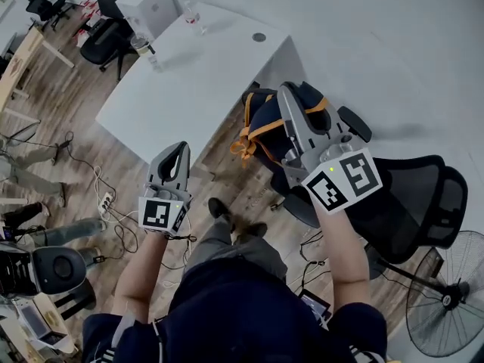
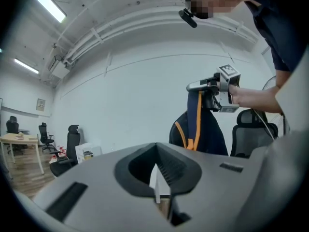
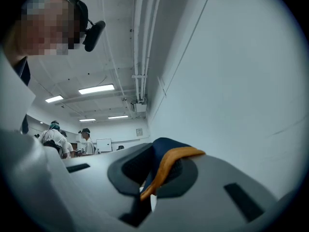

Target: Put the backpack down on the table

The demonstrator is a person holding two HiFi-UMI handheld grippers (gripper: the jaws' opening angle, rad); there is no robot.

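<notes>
A navy backpack point(image 1: 265, 123) with orange trim hangs in the air just off the near right corner of the white table point(image 1: 197, 74). My right gripper point(image 1: 289, 93) is shut on its top strap and carries it. In the right gripper view the orange-edged strap point(image 3: 166, 166) runs through the shut jaws of the right gripper point(image 3: 154, 150). The left gripper view shows the backpack point(image 2: 200, 129) dangling below the right gripper point(image 2: 208, 88). My left gripper point(image 1: 181, 150) is lower left of the bag, beside the table's near edge, shut and empty; its jaws point(image 2: 155, 146) meet with nothing between them.
A white box point(image 1: 147, 6), a bottle point(image 1: 195, 17) and a cup point(image 1: 144, 48) stand at the table's far end. A black mesh office chair point(image 1: 408, 203) is just right of the bag, a floor fan point(image 1: 450, 297) beyond it. Cables point(image 1: 106, 203) trail on the wooden floor at left.
</notes>
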